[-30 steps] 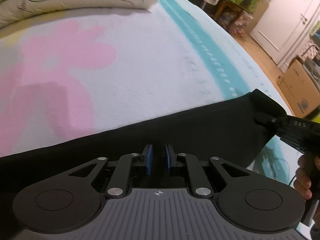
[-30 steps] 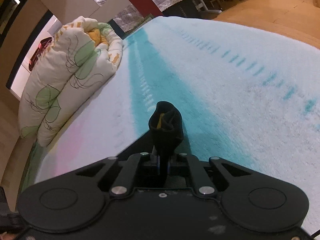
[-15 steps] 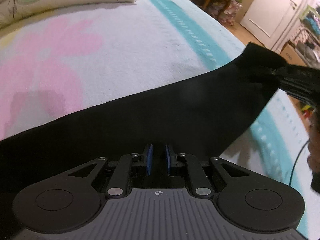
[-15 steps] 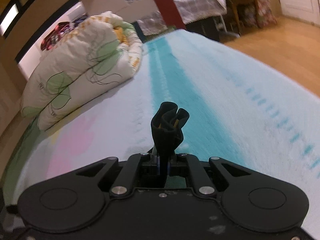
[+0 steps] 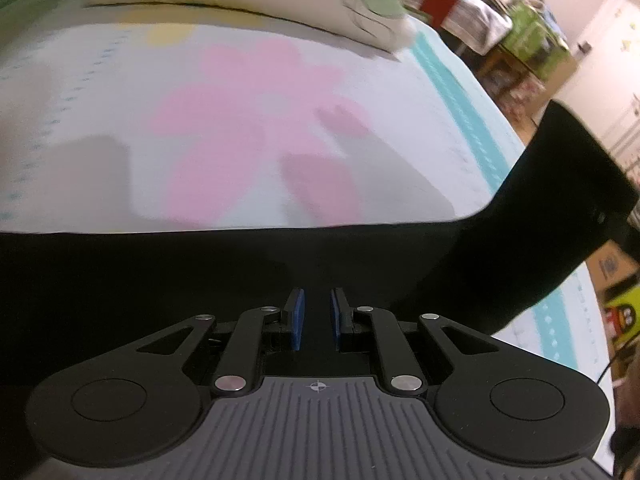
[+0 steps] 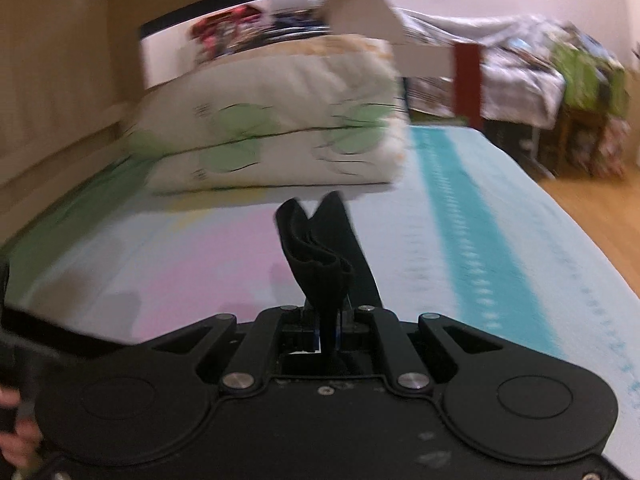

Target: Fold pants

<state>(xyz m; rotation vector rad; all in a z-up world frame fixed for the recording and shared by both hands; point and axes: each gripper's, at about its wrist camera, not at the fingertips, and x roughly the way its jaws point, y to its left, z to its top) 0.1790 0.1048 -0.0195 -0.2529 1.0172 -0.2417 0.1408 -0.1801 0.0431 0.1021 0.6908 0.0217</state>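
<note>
This is a home bedroom, lived in and rather full. The work surface is a bed (image 5: 280, 120) covered by a pale sheet printed with a large pink flower and a teal stripe (image 6: 460, 216) running along one side. A folded quilt (image 6: 272, 140) with green leaf prints lies at the head of the bed. Beyond it the floor is warm wood (image 6: 600, 216), and a second piece of furniture draped in a checked cloth (image 6: 512, 76) carries piled household things. A white door (image 5: 600, 32) and what may be cardboard boxes, too blurred to be sure, stand at the room's edge.
</note>
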